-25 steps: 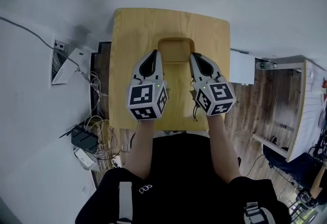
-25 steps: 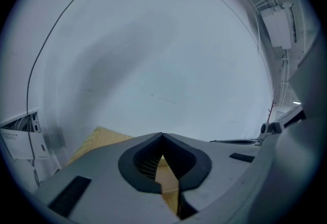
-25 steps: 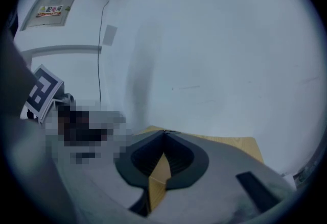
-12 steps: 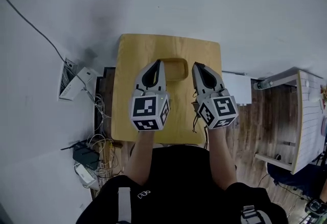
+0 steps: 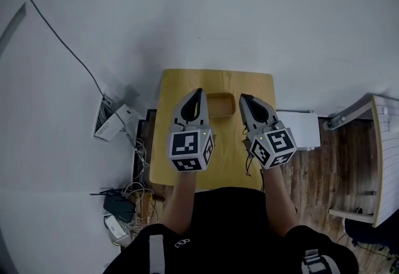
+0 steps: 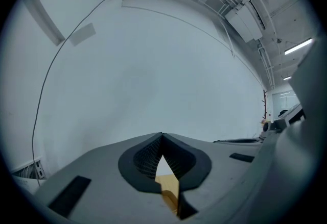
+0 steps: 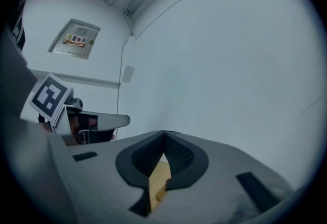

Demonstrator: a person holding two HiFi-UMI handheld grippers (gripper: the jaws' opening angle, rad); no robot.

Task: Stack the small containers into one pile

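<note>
**Both tongs pressed together and empty, the container low between them**

Head view: the left gripper (image 5: 197,92) and right gripper (image 5: 244,98) hover side by side over a small wooden table (image 5: 177,160), both pointing toward the white wall (image 5: 206,10). A yellow container (image 5: 220,105) sits on the tabletop, between the two tips and below them. Neither hand is clearly nearer. Its longer side seems to run across, from one gripper toward the other. Whether it is one piece or several nested cannot be told; no other container shows. Loose cables (image 5: 134,188) lie on the plank floor (image 5: 312,179) at the left, and a white box (image 5: 300,127) stands just beside the table's right edge.

Left gripper view: the jaws of the left gripper (image 6: 162,137) meet with nothing between them. Only a sliver of tan wood shows under them, with bare wall ahead.

Right gripper view: the right gripper (image 7: 164,134) is likewise closed on nothing. The wall fills the frame, and a sign (image 7: 77,40) hangs at upper left
</note>
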